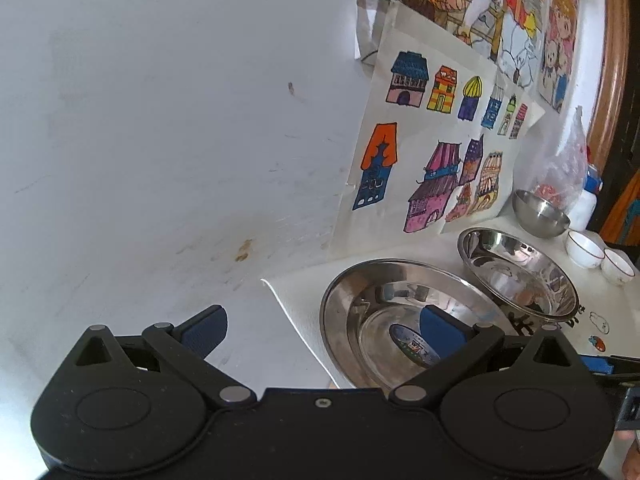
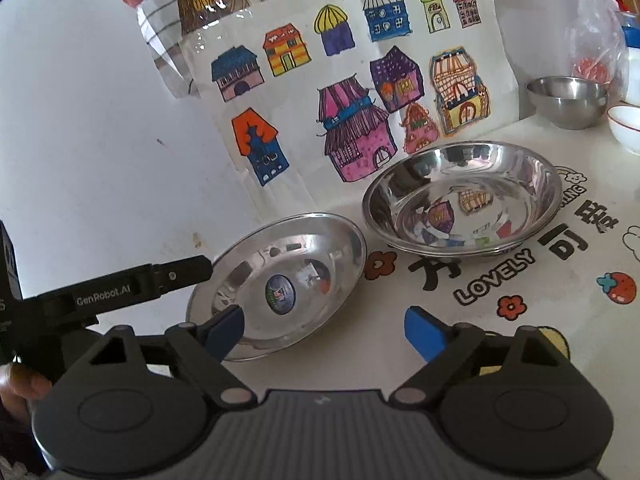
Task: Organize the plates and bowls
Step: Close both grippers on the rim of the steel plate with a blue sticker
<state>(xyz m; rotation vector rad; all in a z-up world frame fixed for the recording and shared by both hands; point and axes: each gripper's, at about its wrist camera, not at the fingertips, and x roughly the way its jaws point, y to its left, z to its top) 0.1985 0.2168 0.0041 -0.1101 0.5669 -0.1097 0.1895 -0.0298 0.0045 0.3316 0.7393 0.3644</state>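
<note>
White wall [image 1: 140, 120], largest in the left wrist view; in the right wrist view much of it covered by a drawing [image 2: 344, 80] of coloured houses. Table [image 2: 500, 344] under a printed cloth: only in the right wrist view readable, "LOVELY" beside large characters, flowers and a strawberry. Deep bowl [image 2: 464, 196] near the drawing, mirroring the houses. Shallow plate [image 2: 280, 280] just left of the bowl, apart from it, with an oval sticker at its centre, text too small to read. Small steel bowl [image 2: 568, 100] far right, near a white bowl [image 2: 626, 128]; in the left wrist view two white bowls [image 1: 584, 250] side by side, plus a clear bag [image 1: 564, 160] and a white bottle [image 1: 586, 200] with a blue cap.

Right gripper [image 2: 324, 334]: released, jaws wide, nothing between the pads; left pad over the near rim of the plate, contact uncertain. Left gripper [image 1: 324, 330]: released, jaws wide, right pad over the plate [image 1: 400, 320], left pad against the wall background. Seen only from the right wrist: left gripper's side, marked "GenRobot.AI", finger tip at the plate's left rim, and part of a hand [image 2: 20, 392] below it.
</note>
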